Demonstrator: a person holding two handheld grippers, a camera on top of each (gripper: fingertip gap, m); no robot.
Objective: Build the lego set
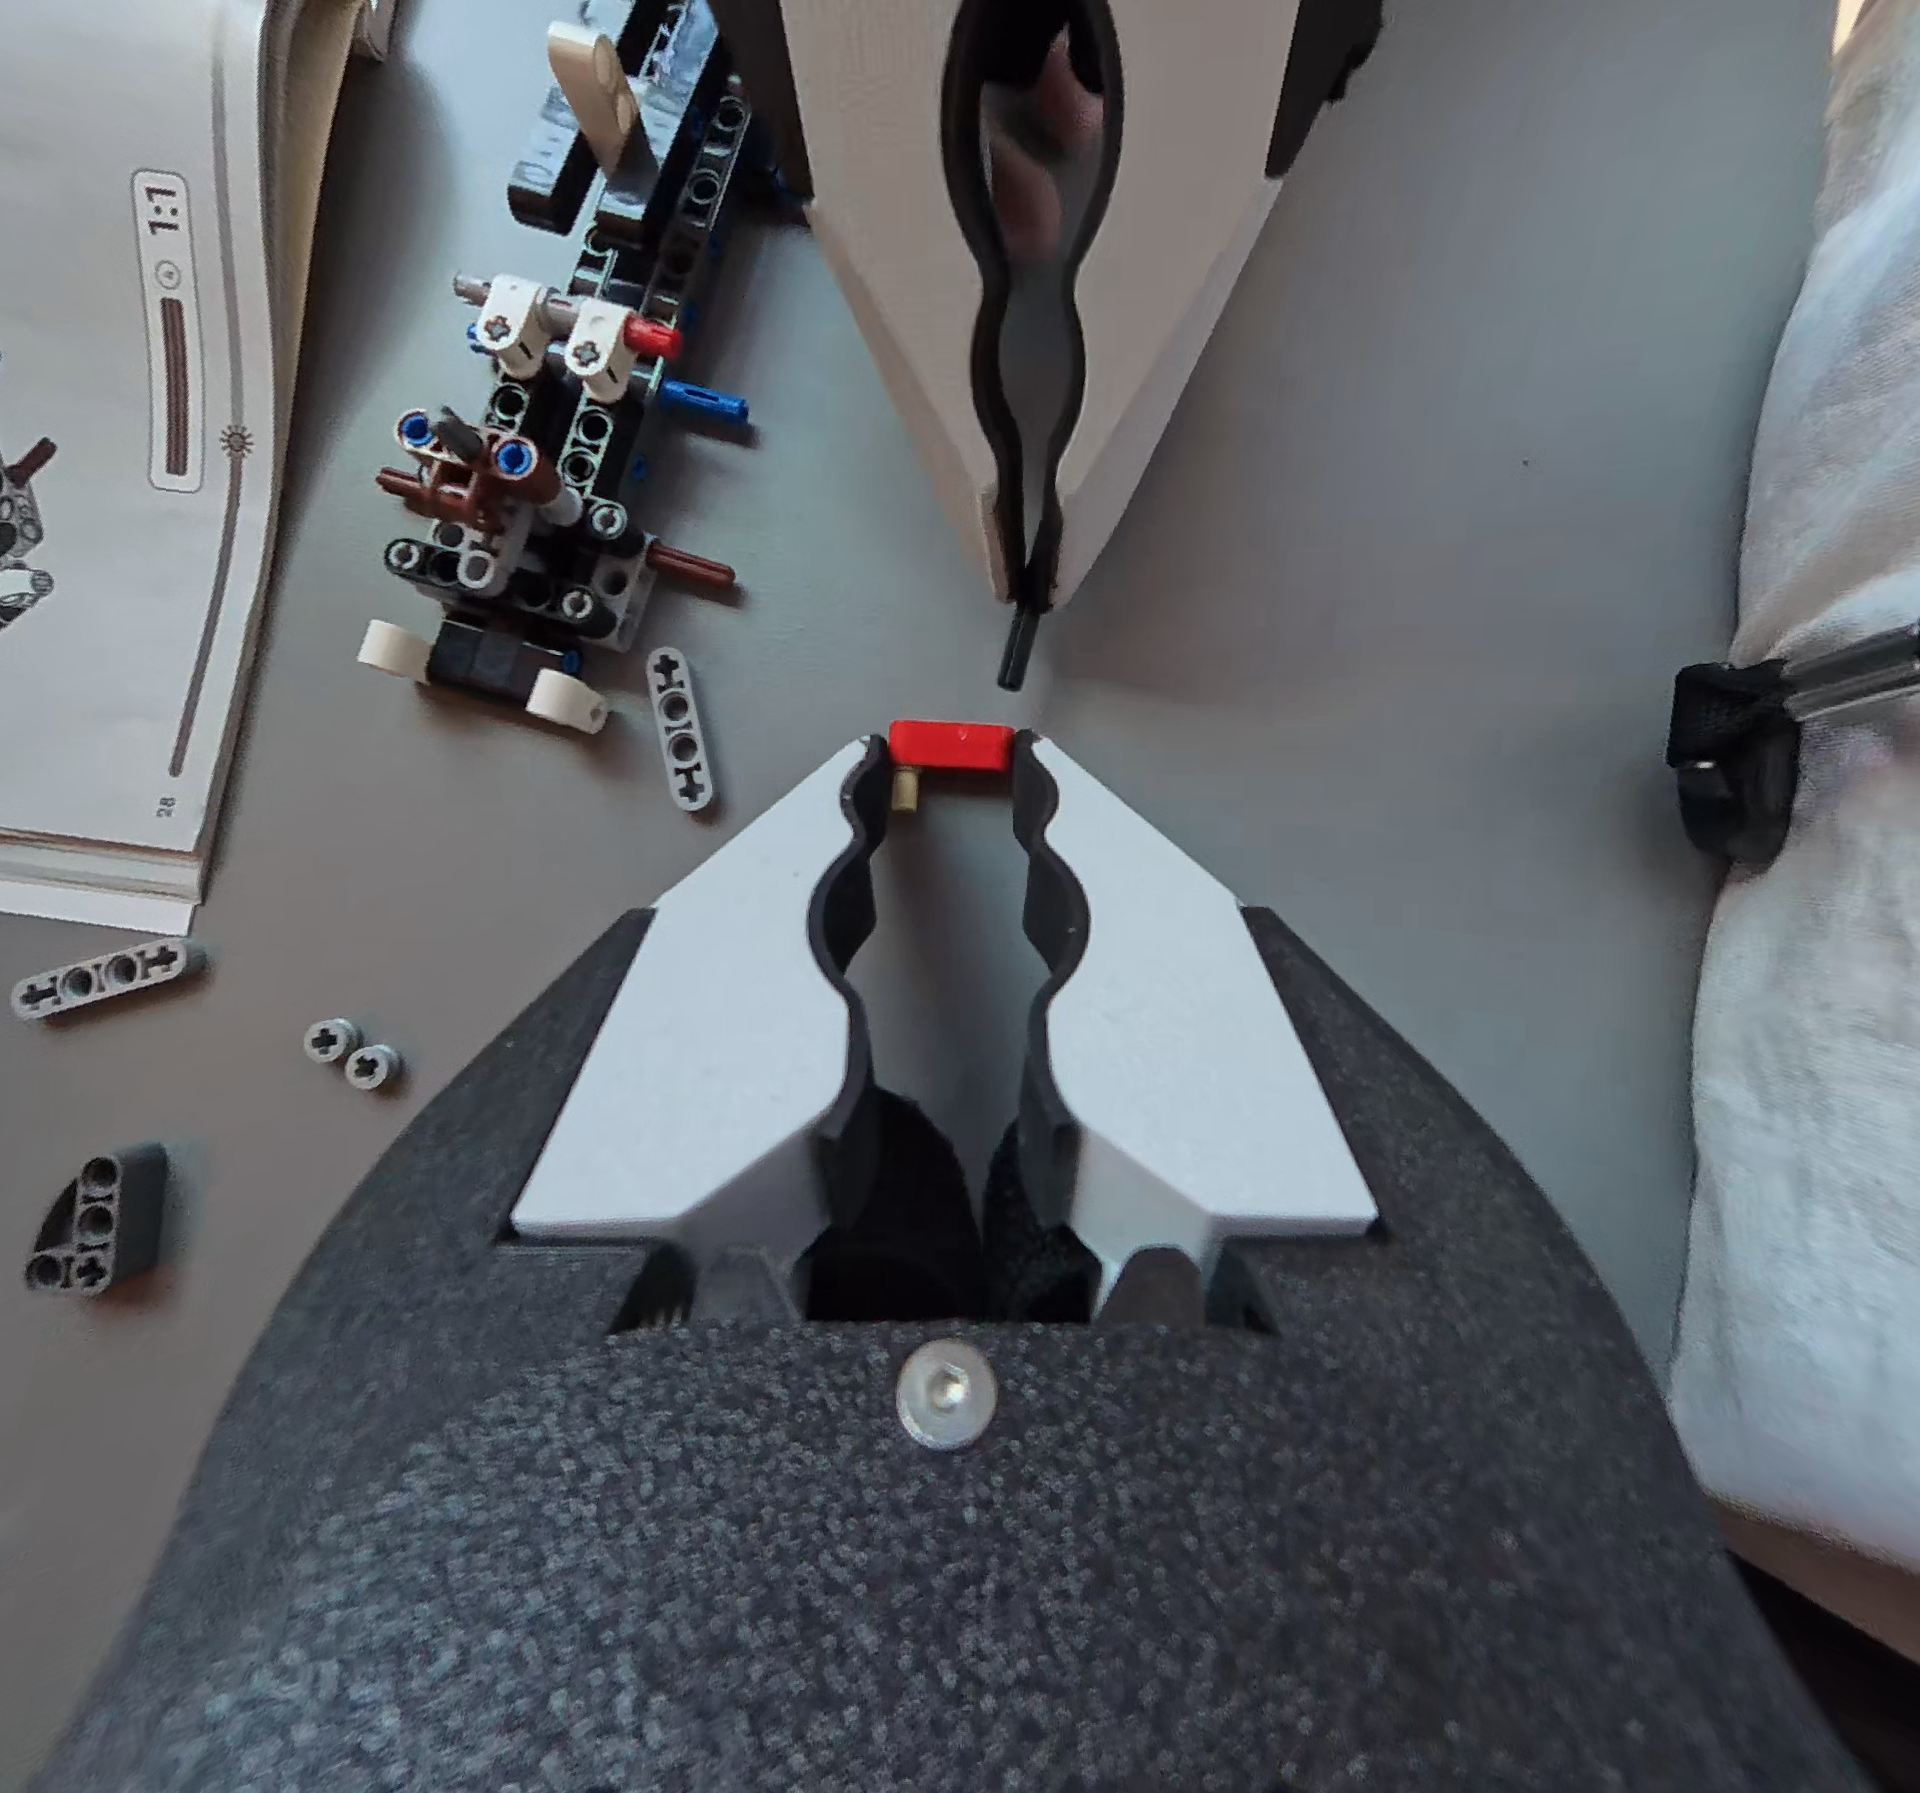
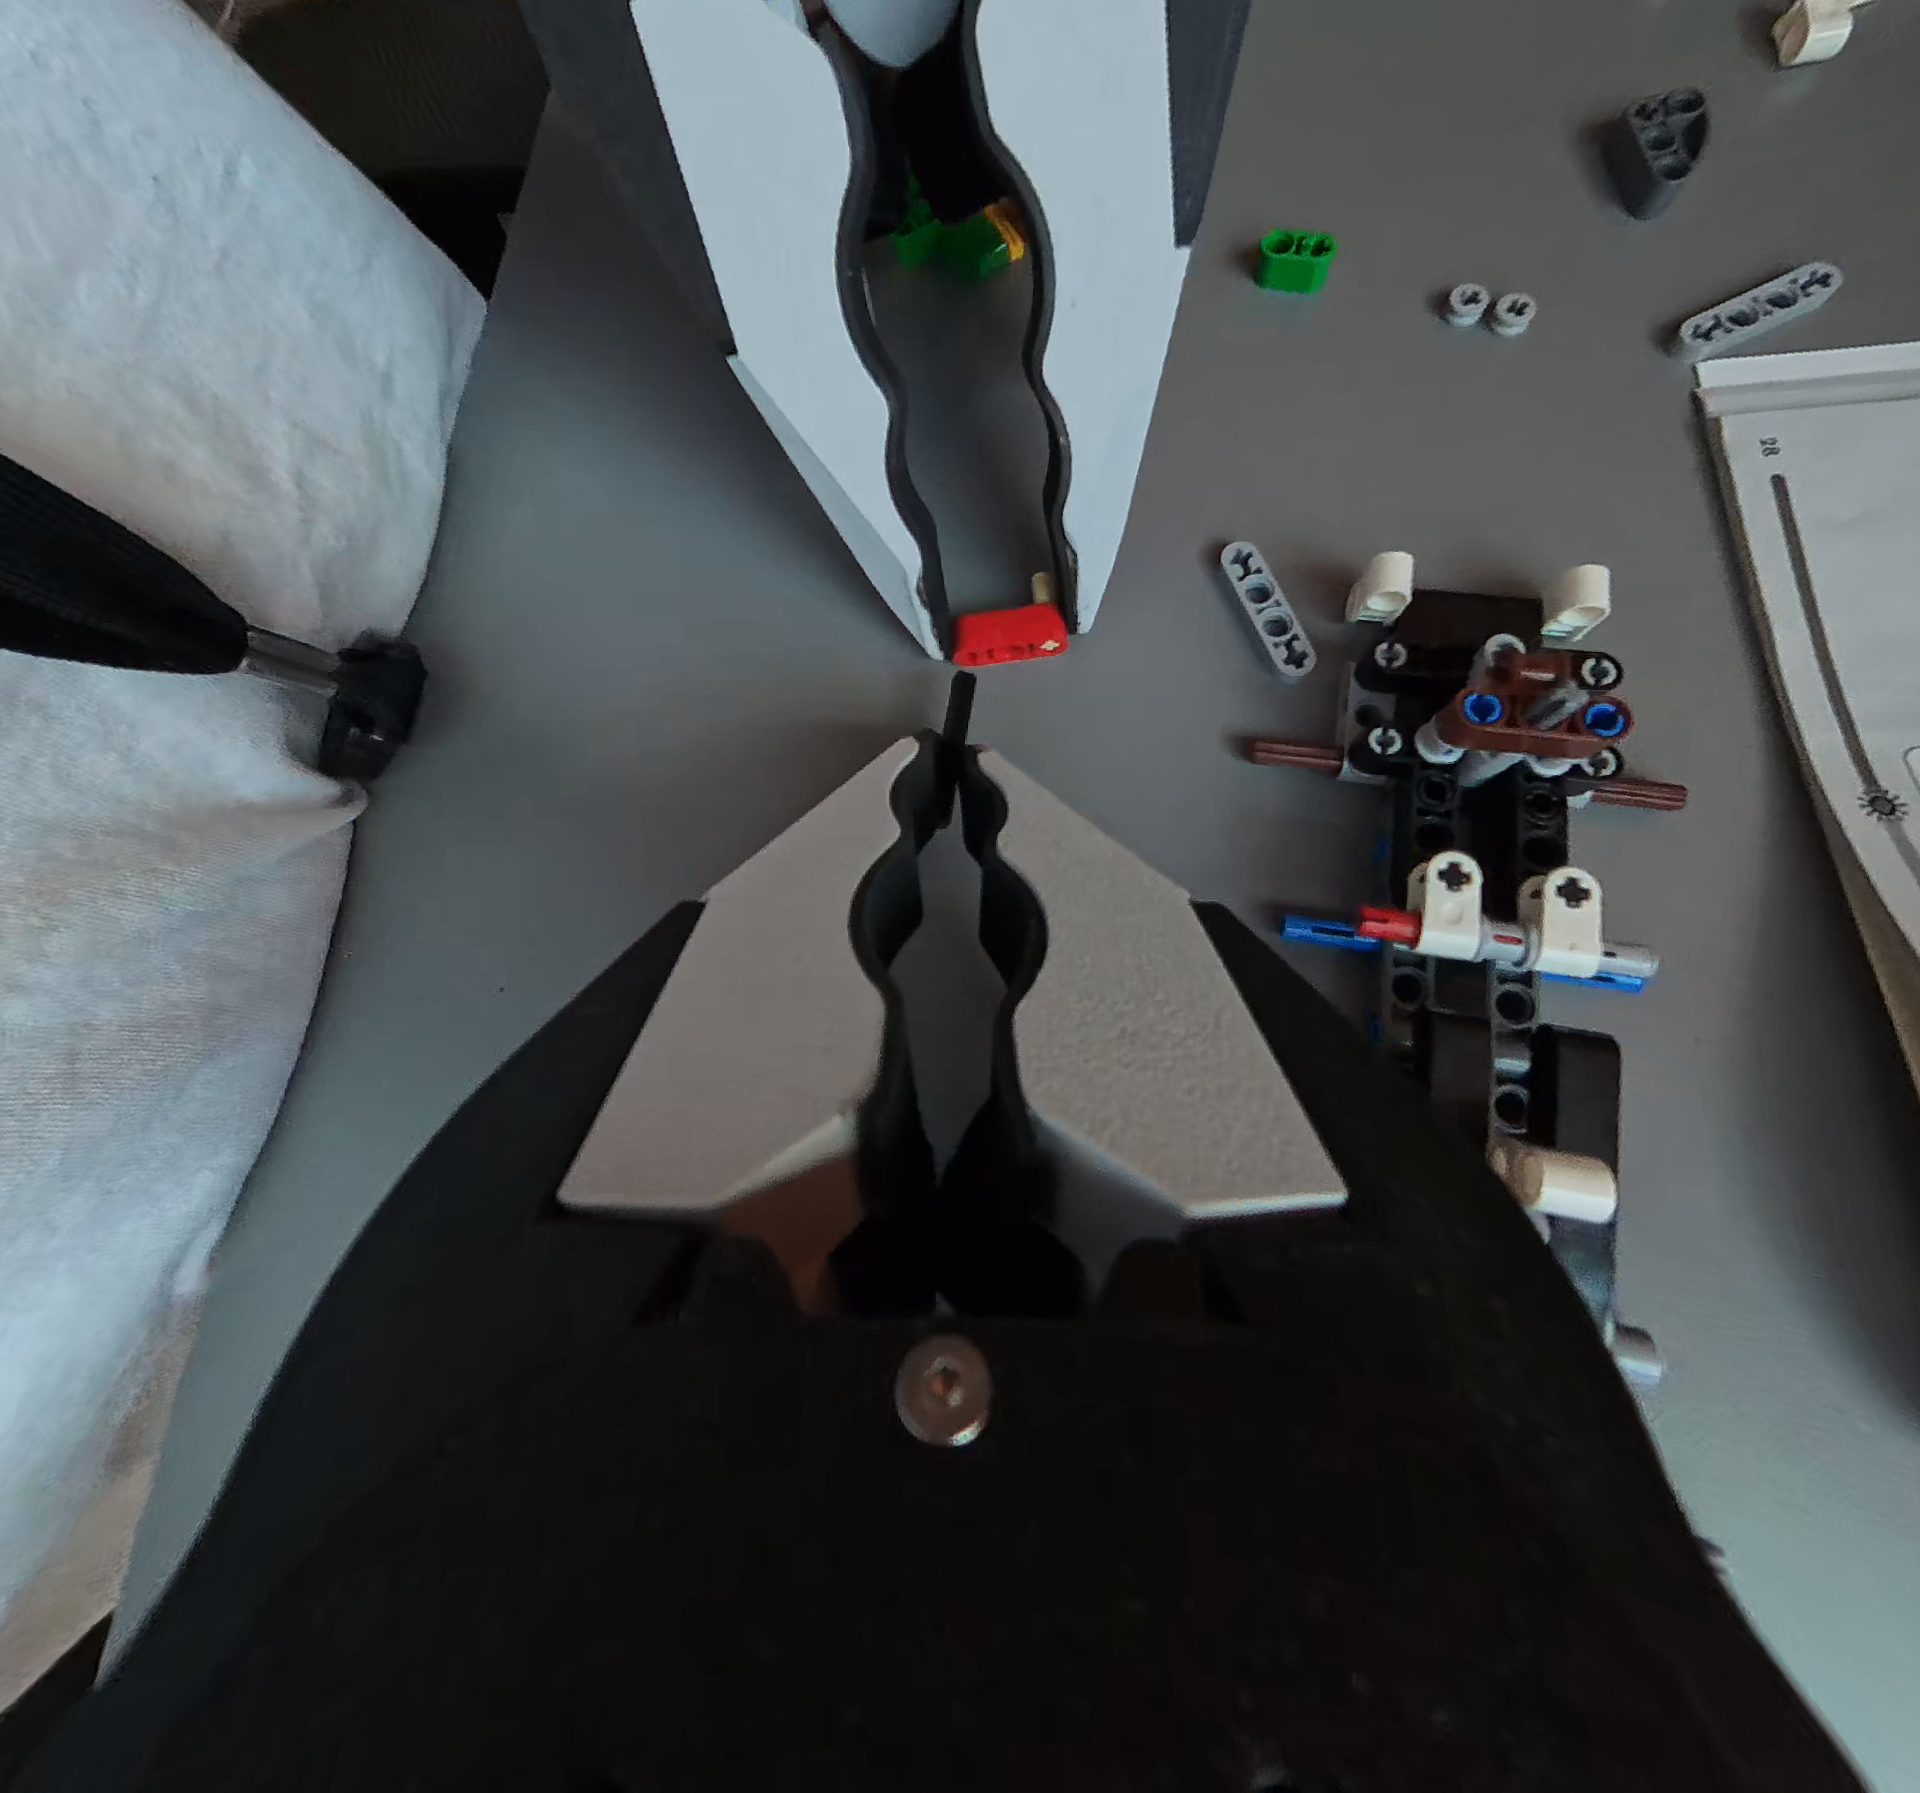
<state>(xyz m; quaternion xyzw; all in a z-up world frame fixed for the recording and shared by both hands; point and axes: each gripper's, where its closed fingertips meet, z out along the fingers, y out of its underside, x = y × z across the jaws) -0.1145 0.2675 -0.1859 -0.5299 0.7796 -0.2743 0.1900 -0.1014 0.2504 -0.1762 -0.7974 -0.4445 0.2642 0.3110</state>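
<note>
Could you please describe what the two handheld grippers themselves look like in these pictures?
Both match: the left gripper and right gripper each have a dark grey, speckled, rounded body with one silver screw at its centre. Two pale grey wedge-shaped fingers taper forward, lined with wavy black pads. No cables or sleeves show.

A hobby desk, likely at home: a plain grey tabletop (image 1: 1351, 393) strewn with loose building-toy parts (image 1: 681, 730), a half-built model (image 1: 561, 455) at ten o'clock, an open instruction booklet (image 1: 114, 393) at nine, and white fabric (image 1: 1818, 808) at three.
</note>
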